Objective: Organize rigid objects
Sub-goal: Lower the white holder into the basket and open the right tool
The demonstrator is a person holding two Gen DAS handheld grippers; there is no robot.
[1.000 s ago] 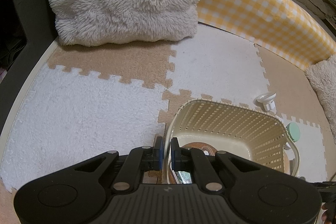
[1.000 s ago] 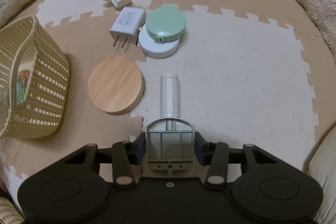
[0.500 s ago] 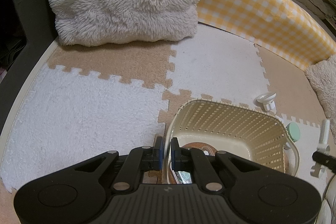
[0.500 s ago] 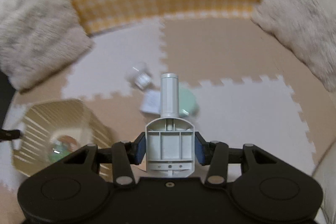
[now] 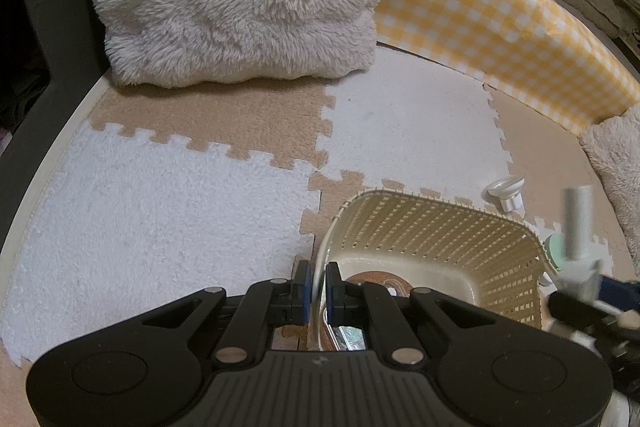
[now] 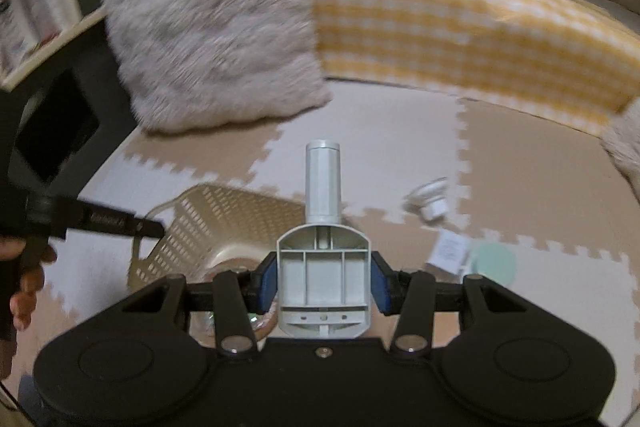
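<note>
Cream lattice basket (image 5: 432, 227), yellow-and-white checked cushion (image 5: 500, 23), beige-and-white puzzle mat (image 5: 200, 155).

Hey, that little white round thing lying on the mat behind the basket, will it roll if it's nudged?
Probably: the white round piece lies tilted on its flared rim, so it would likely curve around, not go straight. It looks like hard, light plastic. The fuzzy mat should slow it quickly.

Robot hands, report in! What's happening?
Left gripper clamped on basket rim. Right gripper holding gray plastic part above basket. Nothing in the way.
</note>
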